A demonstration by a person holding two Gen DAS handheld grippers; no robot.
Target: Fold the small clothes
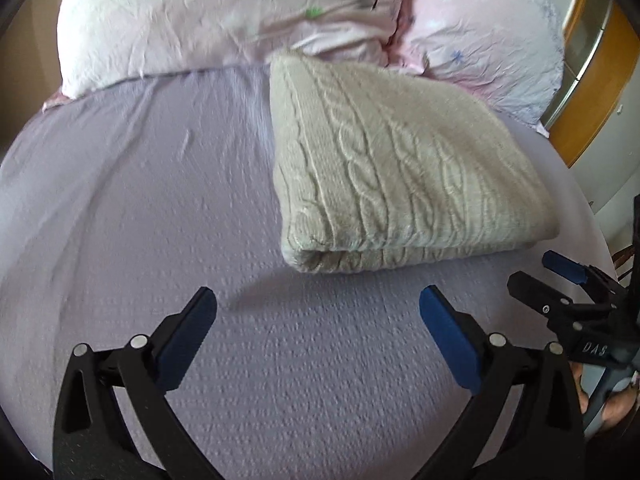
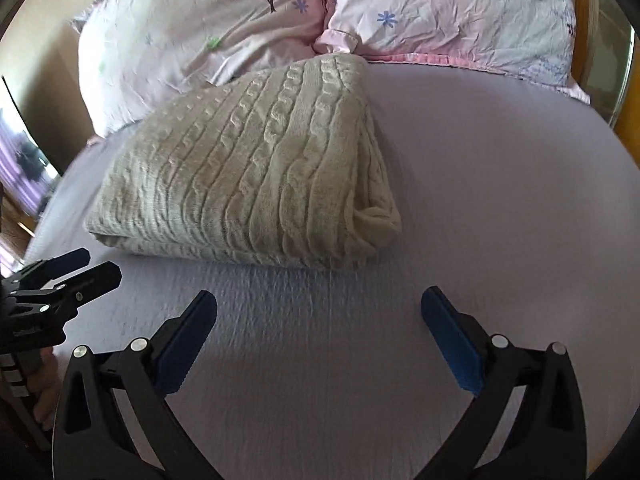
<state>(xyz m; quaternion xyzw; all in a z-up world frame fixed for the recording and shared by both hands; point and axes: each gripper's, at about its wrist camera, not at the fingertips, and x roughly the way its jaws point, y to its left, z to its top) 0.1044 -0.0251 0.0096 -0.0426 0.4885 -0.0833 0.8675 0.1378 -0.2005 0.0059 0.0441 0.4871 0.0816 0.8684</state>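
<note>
Toward the head edge of the bed sheet (image 2: 480, 200), against the pillows (image 2: 440, 12): folded cable-knit garment (image 2: 248, 176), compact. Left gripper (image 1: 318, 300) and right gripper (image 2: 318, 300) both spread, empty, just short of it. Advisable: square the bulging near corner, press flat, avoid dragging layers.

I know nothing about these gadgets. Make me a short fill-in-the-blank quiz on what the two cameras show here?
1. The cable-knit sweater lies already ____ on the lilac sheet.
2. The left gripper has its jaws ____.
3. The right gripper holds ____.
4. Behind the sweater lie two floral ____.

Missing words: folded; open; nothing; pillows
</note>
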